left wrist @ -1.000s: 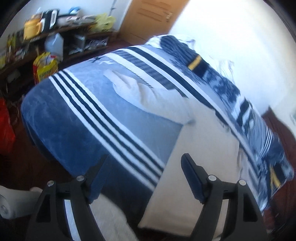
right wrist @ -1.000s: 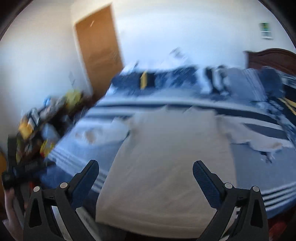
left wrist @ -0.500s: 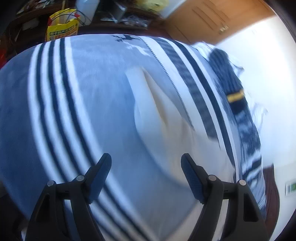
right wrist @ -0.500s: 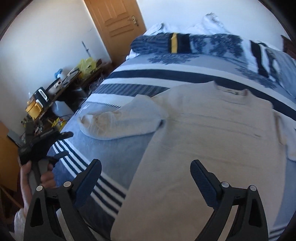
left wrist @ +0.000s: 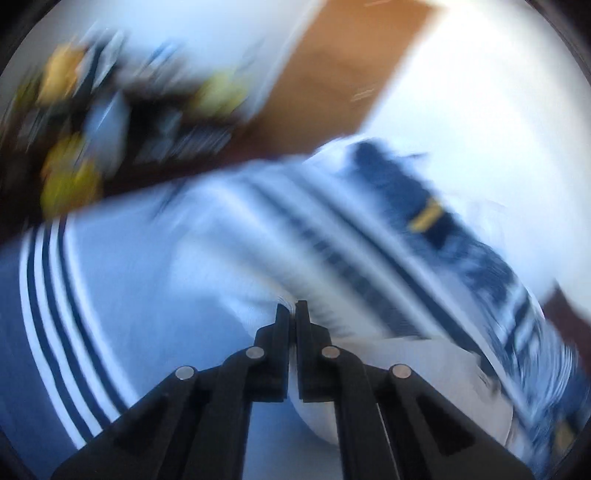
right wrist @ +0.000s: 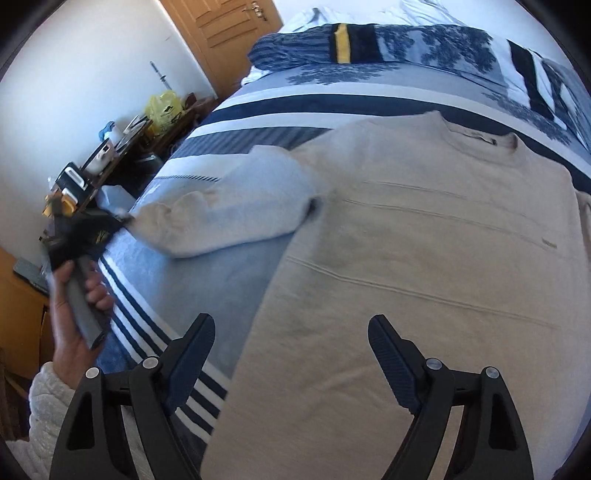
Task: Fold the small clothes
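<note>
A beige sweater [right wrist: 424, 258] lies flat on the striped blue bed cover [right wrist: 229, 280], neck toward the pillows. Its left sleeve [right wrist: 236, 214] lies out to the side. In the right wrist view my left gripper [right wrist: 122, 218] is at the sleeve's cuff end, held by a hand. In the blurred left wrist view my left gripper [left wrist: 292, 310] is shut, with pale sleeve cloth [left wrist: 258, 306] at its tips. My right gripper [right wrist: 291, 350] is open and empty above the sweater's lower hem.
Folded blue patterned bedding [right wrist: 369, 44] lies at the head of the bed. A cluttered low shelf [right wrist: 96, 162] with yellow bags stands along the wall to the left, beside a wooden door [right wrist: 221, 33]. The bed edge [right wrist: 110, 302] runs near the hand.
My left gripper has moved in to the sleeve's cuff and gone from open to shut. The right gripper has stayed open and come a little nearer over the sweater.
</note>
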